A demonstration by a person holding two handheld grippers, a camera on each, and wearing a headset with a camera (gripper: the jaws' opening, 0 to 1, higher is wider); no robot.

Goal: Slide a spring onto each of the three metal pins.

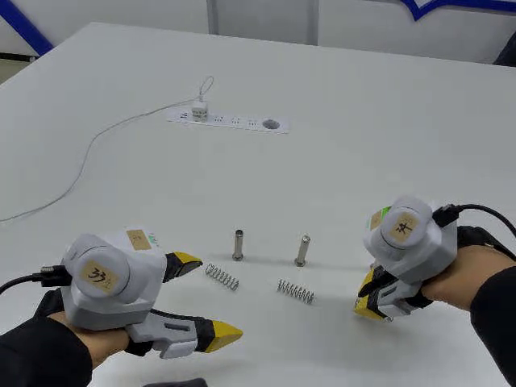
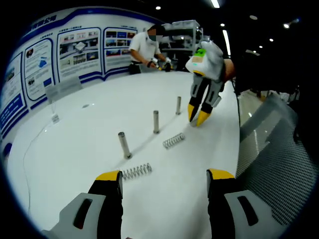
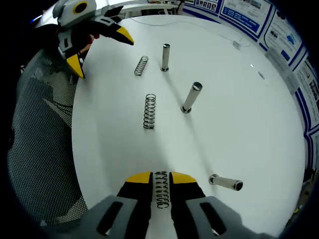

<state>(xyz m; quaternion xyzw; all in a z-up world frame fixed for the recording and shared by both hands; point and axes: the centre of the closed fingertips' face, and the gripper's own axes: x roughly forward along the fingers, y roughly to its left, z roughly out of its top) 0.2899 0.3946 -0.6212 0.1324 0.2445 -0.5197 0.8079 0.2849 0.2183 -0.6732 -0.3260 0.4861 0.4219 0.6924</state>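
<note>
Fingers of the right gripper (image 3: 160, 178) pinch a spring (image 3: 161, 193); left gripper (image 2: 164, 174) fingers spread wide, a second spring (image 2: 136, 171) at eleven o'clock.

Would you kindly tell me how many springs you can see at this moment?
3. The far spring lies on the table by the left gripper. The middle spring lies loose between the grippers. The held spring is clamped in the right gripper.

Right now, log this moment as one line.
left gripper open | right gripper shut on spring | two springs loose on table | three pins bare
</note>
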